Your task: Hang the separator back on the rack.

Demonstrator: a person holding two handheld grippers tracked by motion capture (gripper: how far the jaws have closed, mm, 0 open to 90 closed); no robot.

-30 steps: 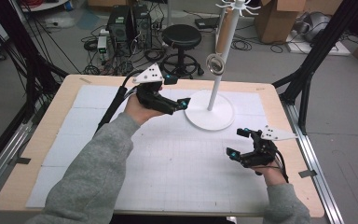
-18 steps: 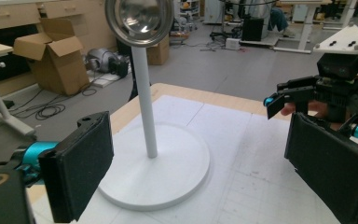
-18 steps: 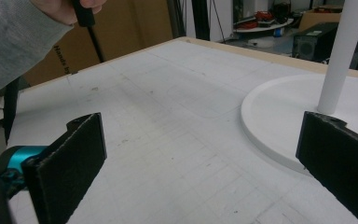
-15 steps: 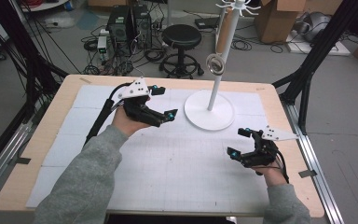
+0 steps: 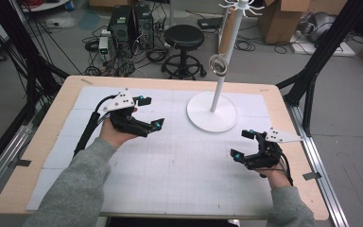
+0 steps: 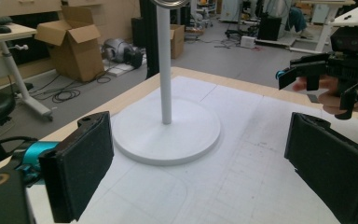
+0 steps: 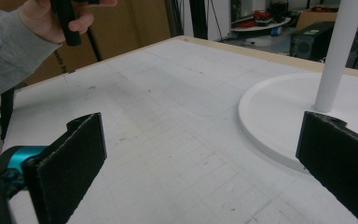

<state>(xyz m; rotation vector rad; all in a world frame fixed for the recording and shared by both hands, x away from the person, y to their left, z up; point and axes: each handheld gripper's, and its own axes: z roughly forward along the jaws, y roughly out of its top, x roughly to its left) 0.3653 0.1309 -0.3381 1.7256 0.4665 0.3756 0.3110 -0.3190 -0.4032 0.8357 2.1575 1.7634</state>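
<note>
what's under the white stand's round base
The round base sits flat on the white gridded mat covering the table. Whatever lies directly beneath it is covered.

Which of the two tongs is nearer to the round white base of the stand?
The left tongs: only a short gap separates them from the white base, whereas the right tongs are held closer to the person.

no readable text, labels or numbers
</note>
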